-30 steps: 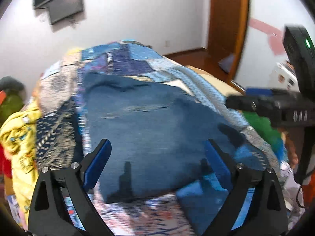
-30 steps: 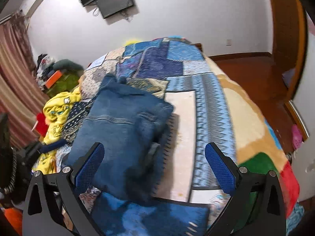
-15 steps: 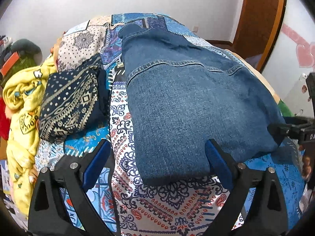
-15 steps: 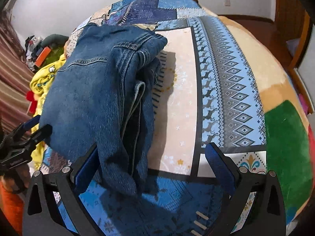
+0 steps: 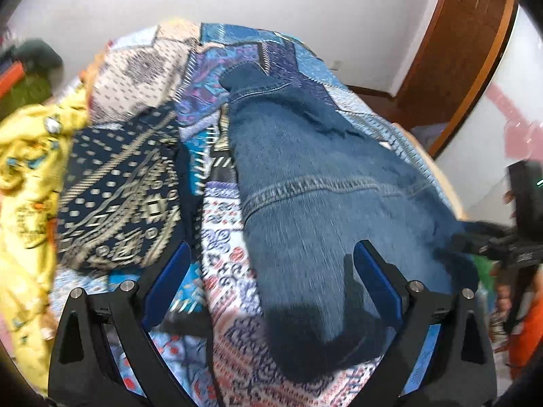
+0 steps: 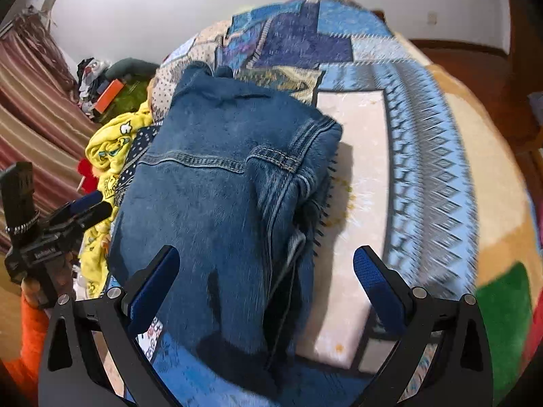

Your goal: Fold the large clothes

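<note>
A folded pair of blue jeans lies on the patchwork bedspread; it also shows in the right wrist view, with stacked layers along its right edge. My left gripper is open and empty, just before the jeans' near end. My right gripper is open and empty, over the jeans' near right edge. Each gripper shows at the edge of the other's view: the right gripper body and the left gripper body.
A folded dark patterned garment lies left of the jeans, and a yellow printed cloth beyond it. The bedspread stretches right of the jeans. A wooden door stands at the right, and striped curtains at the left.
Both views have pulled back and tilted up slightly from the jeans. The jeans lie as before, folded on the bed. Both grippers stay open.
</note>
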The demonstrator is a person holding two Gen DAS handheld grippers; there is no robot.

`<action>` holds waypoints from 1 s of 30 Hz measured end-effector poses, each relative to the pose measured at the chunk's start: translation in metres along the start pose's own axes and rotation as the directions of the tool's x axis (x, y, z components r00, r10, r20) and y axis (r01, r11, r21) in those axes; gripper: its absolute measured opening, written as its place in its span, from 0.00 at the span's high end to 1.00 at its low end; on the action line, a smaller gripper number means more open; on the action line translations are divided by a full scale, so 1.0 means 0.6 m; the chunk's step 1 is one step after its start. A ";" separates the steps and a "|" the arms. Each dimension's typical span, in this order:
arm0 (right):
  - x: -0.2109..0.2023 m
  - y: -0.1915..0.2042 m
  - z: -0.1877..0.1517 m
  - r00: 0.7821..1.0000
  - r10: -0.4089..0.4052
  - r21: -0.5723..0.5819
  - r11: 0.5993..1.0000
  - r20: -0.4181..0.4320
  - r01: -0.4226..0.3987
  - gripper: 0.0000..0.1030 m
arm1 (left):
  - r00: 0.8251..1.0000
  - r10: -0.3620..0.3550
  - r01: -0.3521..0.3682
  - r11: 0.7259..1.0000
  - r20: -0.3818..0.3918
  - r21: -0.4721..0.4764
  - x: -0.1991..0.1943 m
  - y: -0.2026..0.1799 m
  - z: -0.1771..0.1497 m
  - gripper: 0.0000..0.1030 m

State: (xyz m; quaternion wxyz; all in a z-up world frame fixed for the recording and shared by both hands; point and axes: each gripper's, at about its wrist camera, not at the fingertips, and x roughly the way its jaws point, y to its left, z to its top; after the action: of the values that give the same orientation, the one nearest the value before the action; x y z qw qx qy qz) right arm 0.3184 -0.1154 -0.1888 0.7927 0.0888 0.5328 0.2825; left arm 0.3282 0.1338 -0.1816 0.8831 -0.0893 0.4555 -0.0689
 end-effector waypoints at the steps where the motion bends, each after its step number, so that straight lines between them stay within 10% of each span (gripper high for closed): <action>1: 0.015 -0.005 0.005 1.000 0.010 0.003 1.000 -0.020 -0.010 0.01 | 1.000 -0.023 0.022 0.999 -0.020 -0.031 0.016 0.013 0.006 0.06; 7: 0.108 -0.041 0.034 0.976 0.129 0.090 0.989 -0.176 -0.115 0.00 | 0.966 -0.245 0.217 0.943 -0.086 -0.252 0.089 0.061 0.024 0.06; 16: 0.153 -0.035 0.080 0.945 0.267 0.130 0.961 -0.187 -0.245 0.00 | 0.891 -0.429 0.344 0.851 -0.149 -0.396 0.177 0.054 0.032 0.06; 30: 0.090 0.025 0.076 0.956 0.269 0.114 0.960 -0.118 -0.256 0.41 | 0.920 -0.387 0.354 0.887 -0.059 -0.296 0.081 0.025 0.030 0.29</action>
State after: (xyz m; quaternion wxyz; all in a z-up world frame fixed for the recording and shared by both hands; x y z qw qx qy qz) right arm 0.3686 -0.0666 -0.2061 0.7057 0.1787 0.5807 0.3644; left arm 0.3716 0.1406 -0.2130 0.8039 -0.2940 0.4858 -0.1767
